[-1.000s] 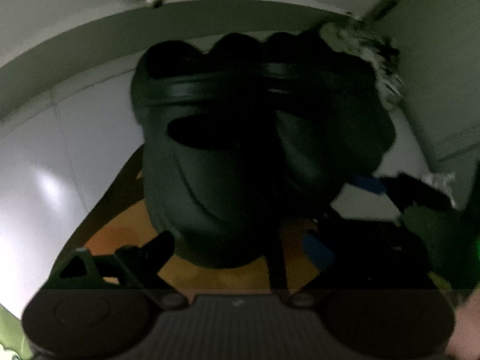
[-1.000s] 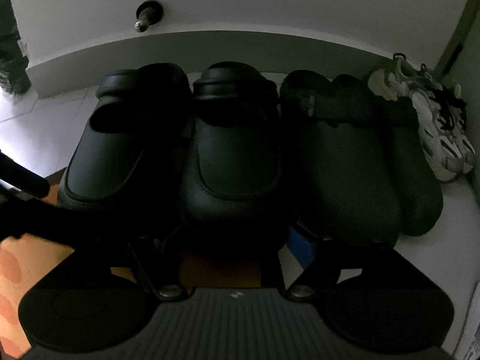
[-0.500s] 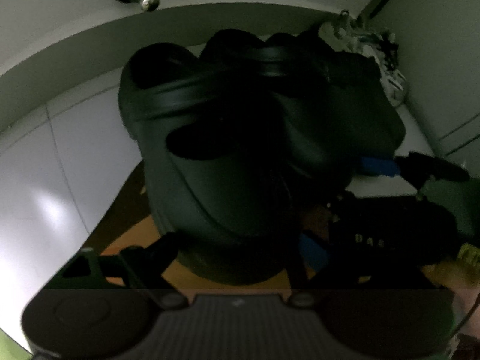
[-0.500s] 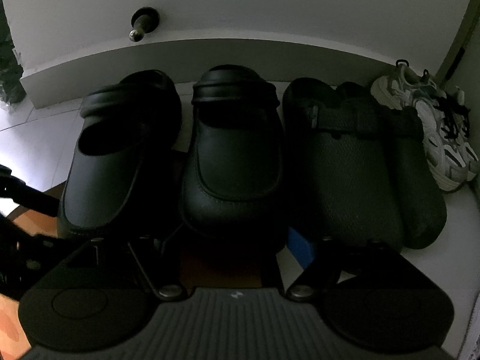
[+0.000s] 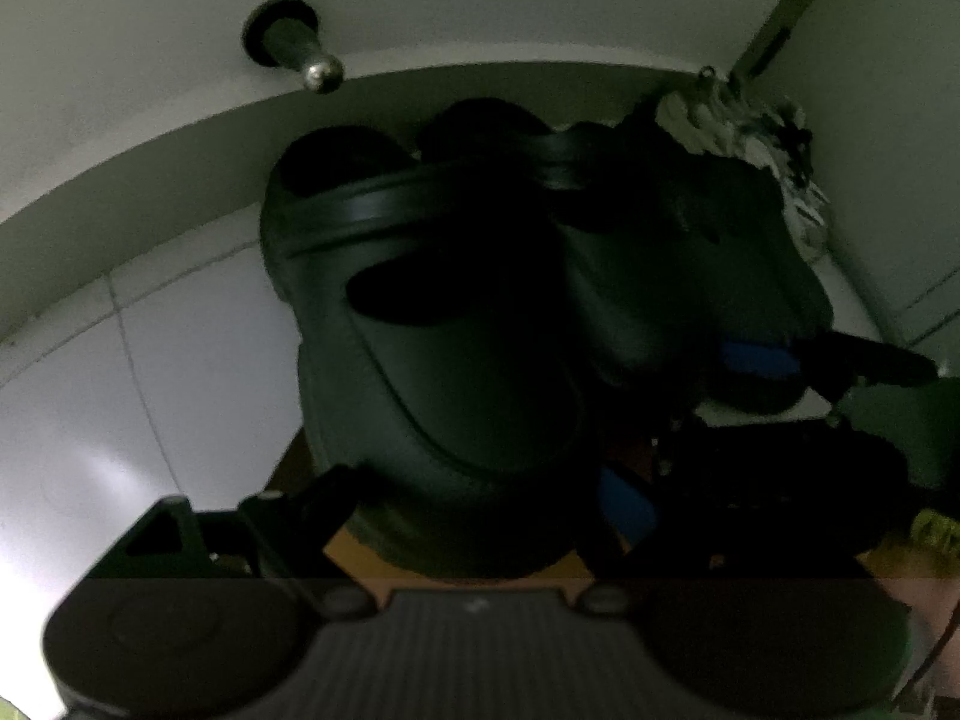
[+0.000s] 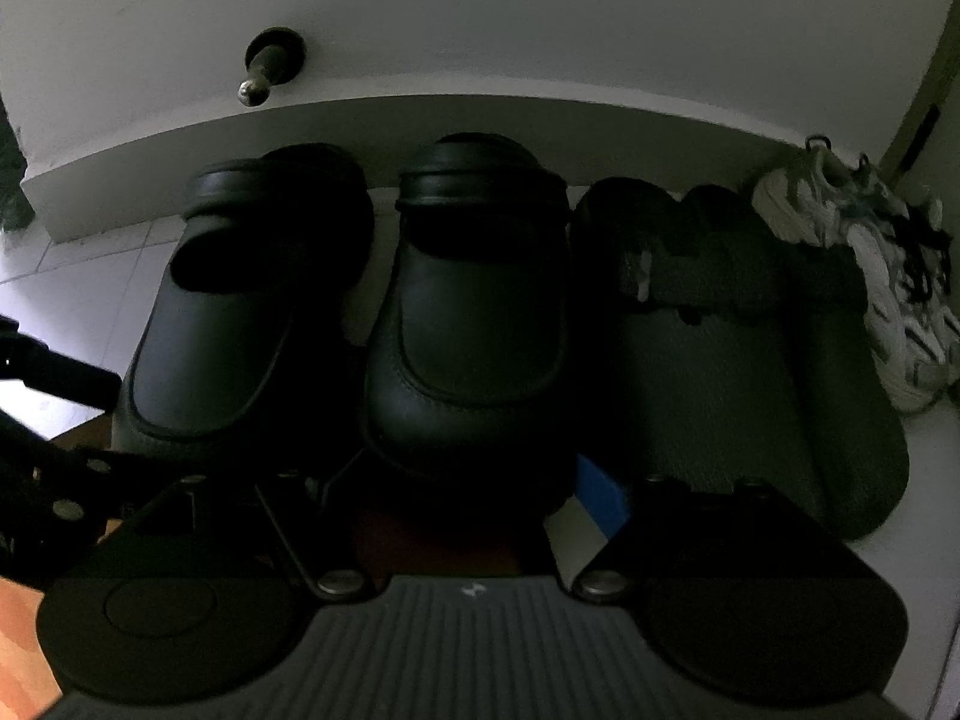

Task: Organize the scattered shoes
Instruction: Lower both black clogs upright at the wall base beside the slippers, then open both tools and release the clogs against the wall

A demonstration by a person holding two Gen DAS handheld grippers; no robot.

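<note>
Several shoes stand toe-out in a row along the wall. My left gripper [image 5: 480, 498] is shut on the toe of the leftmost black clog [image 5: 456, 372], which fills the wide gap between its fingers. One of those fingers [image 6: 60, 372] shows beside that clog [image 6: 222, 324] in the right wrist view. The middle black clog [image 6: 474, 324] lies with its toe between the jaws of my right gripper [image 6: 462, 480]. Those jaws are opening, and the blue pad [image 6: 600, 495] stands just off the toe. My right gripper's fingers [image 5: 864, 360] show at the right of the left wrist view.
A pair of dark strapped clogs [image 6: 720, 360] and white-grey sneakers [image 6: 870, 276] continue the row to the right corner. A door stop [image 6: 264, 72] juts from the white wall above the skirting [image 6: 480, 114]. An orange mat [image 6: 18, 630] lies on white floor tiles [image 6: 60, 276].
In the left wrist view the wall and door stop slid lower while the clog stayed between the fingers. In the right wrist view the shoes receded slightly and the blue pad drew off the middle clog.
</note>
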